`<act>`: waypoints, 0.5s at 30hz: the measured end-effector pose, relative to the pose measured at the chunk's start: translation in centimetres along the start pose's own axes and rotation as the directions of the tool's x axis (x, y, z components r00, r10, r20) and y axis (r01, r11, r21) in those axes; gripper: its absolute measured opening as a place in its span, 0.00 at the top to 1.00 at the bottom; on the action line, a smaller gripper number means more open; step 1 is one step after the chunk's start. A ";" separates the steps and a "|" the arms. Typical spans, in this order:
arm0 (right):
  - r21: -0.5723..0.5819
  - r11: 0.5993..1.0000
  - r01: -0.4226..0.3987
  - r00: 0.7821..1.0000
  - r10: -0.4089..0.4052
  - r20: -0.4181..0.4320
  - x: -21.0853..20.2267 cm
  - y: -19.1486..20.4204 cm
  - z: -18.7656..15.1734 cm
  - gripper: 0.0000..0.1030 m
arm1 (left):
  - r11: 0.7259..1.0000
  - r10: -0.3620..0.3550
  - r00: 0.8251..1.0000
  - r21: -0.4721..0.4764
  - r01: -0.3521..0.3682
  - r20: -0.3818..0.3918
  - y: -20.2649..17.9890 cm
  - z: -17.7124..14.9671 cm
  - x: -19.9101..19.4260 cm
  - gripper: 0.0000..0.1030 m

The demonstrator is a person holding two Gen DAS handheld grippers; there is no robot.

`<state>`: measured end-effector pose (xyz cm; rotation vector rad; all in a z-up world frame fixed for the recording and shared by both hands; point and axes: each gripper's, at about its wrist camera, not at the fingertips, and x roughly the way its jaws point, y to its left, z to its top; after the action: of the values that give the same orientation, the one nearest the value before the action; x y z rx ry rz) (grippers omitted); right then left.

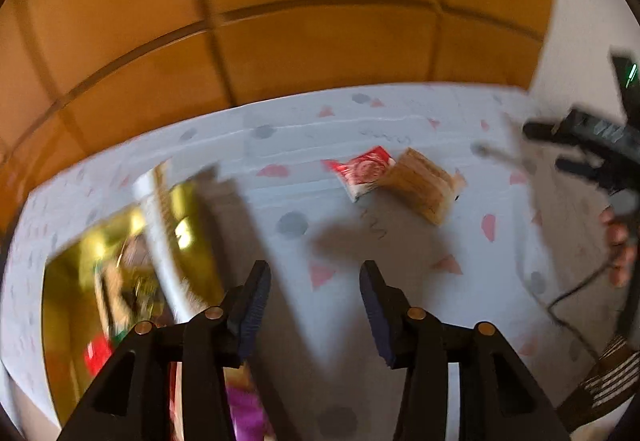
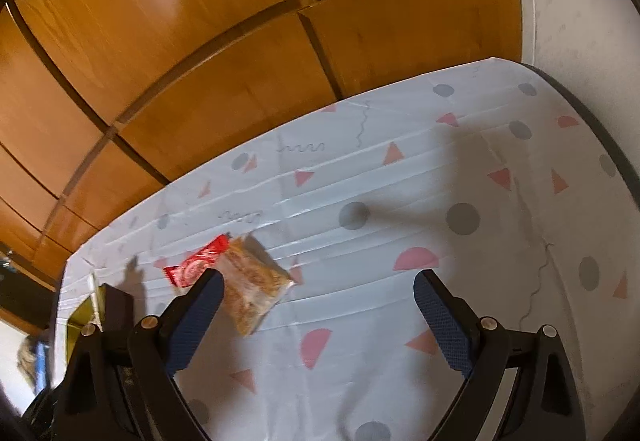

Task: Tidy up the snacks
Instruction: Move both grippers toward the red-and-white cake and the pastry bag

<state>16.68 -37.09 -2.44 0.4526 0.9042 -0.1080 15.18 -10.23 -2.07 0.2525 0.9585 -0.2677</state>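
Two snacks lie side by side on the table: a red packet [image 1: 364,171] [image 2: 196,265] and a clear packet of brown crackers [image 1: 424,185] [image 2: 252,281]. My left gripper [image 1: 316,281] hangs above the cloth in front of them, open, with nothing between its fingers. A gold box [image 1: 120,261] [image 2: 86,311] with several snacks inside sits to its left. My right gripper [image 2: 318,277] is open wide and empty, and its left finger overlaps the red packet in that view. It also shows at the right edge of the left wrist view [image 1: 548,147], held by a hand [image 1: 618,249].
The table [image 2: 400,181] wears a white cloth with pink and grey shapes. Wooden panelling [image 2: 200,41] stands behind it and a white wall [image 2: 580,21] to the right. A purple item [image 1: 244,413] shows under the left gripper, and a black cable [image 1: 568,293] trails near the hand.
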 end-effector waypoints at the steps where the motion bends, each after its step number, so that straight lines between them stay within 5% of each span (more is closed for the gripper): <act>1: 0.005 1.000 -0.014 1.000 0.014 0.000 -0.2 0.1 0.0 0.06 | 0.998 0.006 1.000 0.061 -0.006 -0.002 -0.9 0.9 1.1 0.46; 6: 0.011 0.998 -0.066 0.998 0.066 -0.015 -0.7 0.7 0.1 0.06 | 0.969 0.017 0.999 0.245 -0.023 0.027 -3.2 4.0 4.9 0.44; 15: 0.053 0.994 -0.098 0.995 0.099 -0.026 -1.3 0.3 0.4 0.05 | 0.862 0.003 0.997 0.505 0.038 -0.080 -5.6 6.7 11.1 0.36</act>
<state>16.26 -37.13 -1.17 0.5475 0.9073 -0.0349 24.57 -18.94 -8.12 0.7448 0.9553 -0.5320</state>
